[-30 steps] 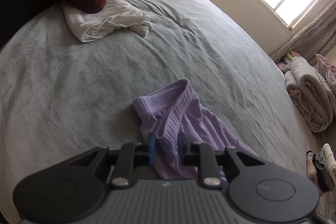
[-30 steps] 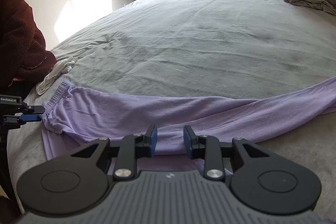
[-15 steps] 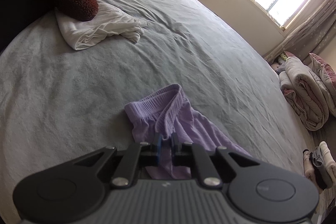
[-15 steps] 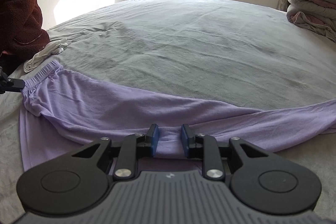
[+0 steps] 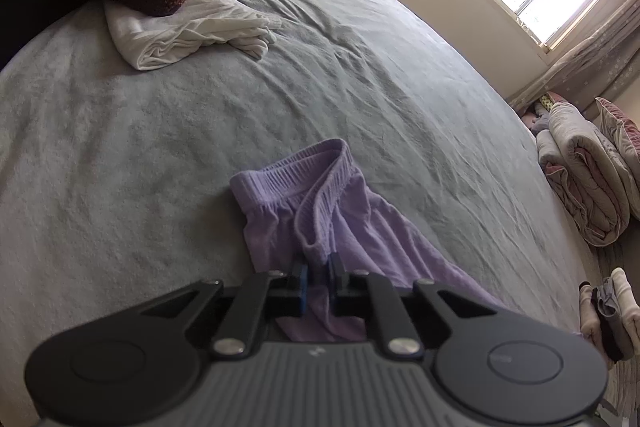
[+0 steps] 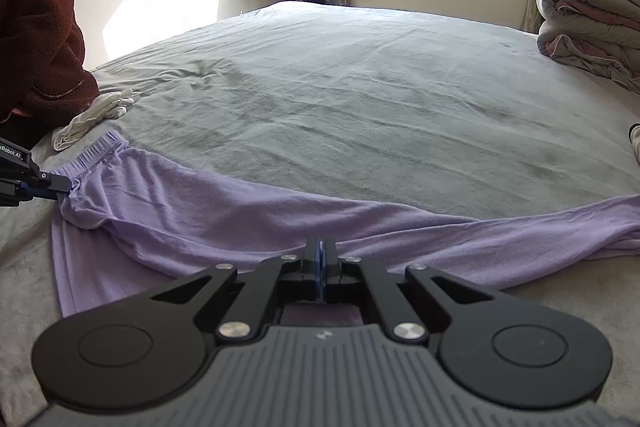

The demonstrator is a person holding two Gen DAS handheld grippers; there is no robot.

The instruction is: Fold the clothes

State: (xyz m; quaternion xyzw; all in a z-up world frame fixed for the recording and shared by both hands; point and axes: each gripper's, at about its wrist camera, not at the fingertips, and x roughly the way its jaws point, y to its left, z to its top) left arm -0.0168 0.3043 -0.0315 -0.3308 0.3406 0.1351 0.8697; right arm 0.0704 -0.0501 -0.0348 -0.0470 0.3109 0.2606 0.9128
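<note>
Both grippers have just clamped the lilac trousers [image 6: 224,211] lying across the grey bed [image 6: 360,87]: the left gripper [image 5: 318,273] pinches the waistband, the right gripper [image 6: 320,253] the near leg edge. A fold can likely begin.

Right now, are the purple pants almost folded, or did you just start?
Just starting. The white garment already lies bunched near the bed's edge. The left gripper pinches the purple pants at the waistband; the right gripper pinches a leg. The pants lie stretched out, no fold made yet.
</note>
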